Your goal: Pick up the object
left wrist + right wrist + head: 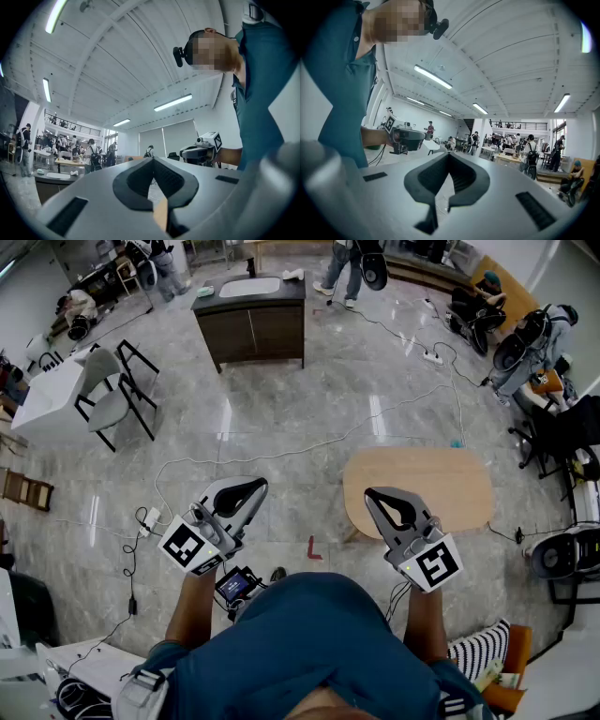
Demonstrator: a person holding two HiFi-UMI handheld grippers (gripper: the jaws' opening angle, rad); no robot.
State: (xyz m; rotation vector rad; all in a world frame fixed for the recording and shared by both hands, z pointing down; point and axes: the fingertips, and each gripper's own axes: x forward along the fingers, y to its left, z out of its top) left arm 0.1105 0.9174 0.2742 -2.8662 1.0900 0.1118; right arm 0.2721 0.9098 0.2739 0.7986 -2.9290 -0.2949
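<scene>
Nothing is grasped yet: left gripper [251,487] and right gripper [377,495] hover clenched and empty at lower centre, so the next move probably calls for finding the object and opening.

Large open hall, lab-type workspace. Dark sink bench [251,322] on polished stone floor [309,418]. Cables [281,455], power strip [432,358] right of bench. People [553,324] with gear beyond. Ceiling strip lights [432,77].

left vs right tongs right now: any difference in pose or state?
In the head view the left tongs show against the floor, while the right tongs overlap the left edge of the oval wooden table. The left tongs point up and right, the right tongs up and left, so the tips converge. Shared: both shut, nothing between them.
</scene>
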